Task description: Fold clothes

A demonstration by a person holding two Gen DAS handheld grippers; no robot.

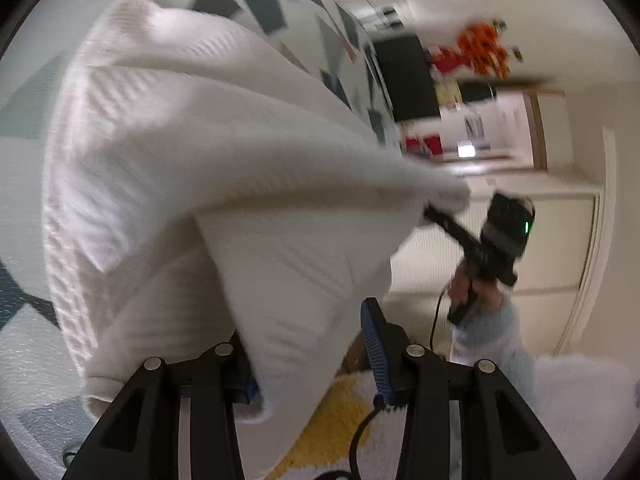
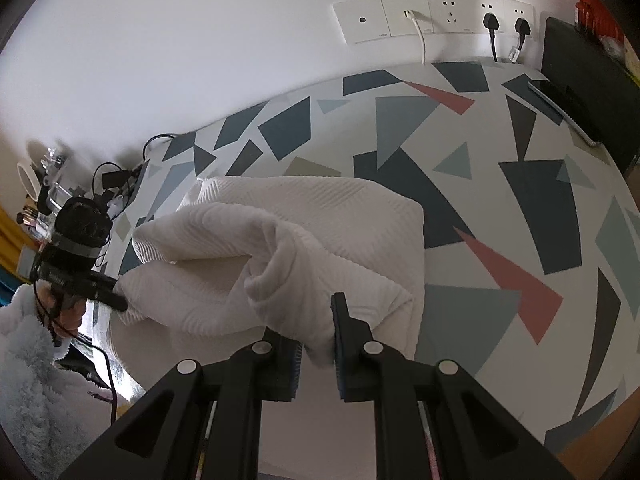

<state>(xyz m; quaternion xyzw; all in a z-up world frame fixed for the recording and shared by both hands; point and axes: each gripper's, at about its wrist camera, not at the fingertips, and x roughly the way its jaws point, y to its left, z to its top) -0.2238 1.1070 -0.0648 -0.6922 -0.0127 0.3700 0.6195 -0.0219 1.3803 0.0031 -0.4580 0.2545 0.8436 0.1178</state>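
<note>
A white knitted garment (image 2: 304, 240) is lifted off the table with the geometric-patterned cover (image 2: 500, 200), partly doubled over. Its far part rests on the table. In the right wrist view my right gripper (image 2: 314, 328) is shut on a bunched fold of it. The left wrist view shows that gripper (image 1: 434, 214) pinching a corner at the right. The garment (image 1: 192, 152) hangs across my left gripper (image 1: 308, 332) and hides its left finger. The blue right pad (image 1: 376, 352) stands clear of the cloth, so this gripper is open. From the right wrist view, the left gripper (image 2: 118, 300) sits at the garment's left edge.
Wall sockets with plugs (image 2: 436, 16) line the wall behind the table. A black box (image 2: 580, 80) stands at the table's far right, and cables and small items (image 2: 116, 184) clutter its left end. A fluffy pale sleeve (image 2: 24, 360) is at the left. A yellow-and-white rug (image 1: 332, 420) lies below.
</note>
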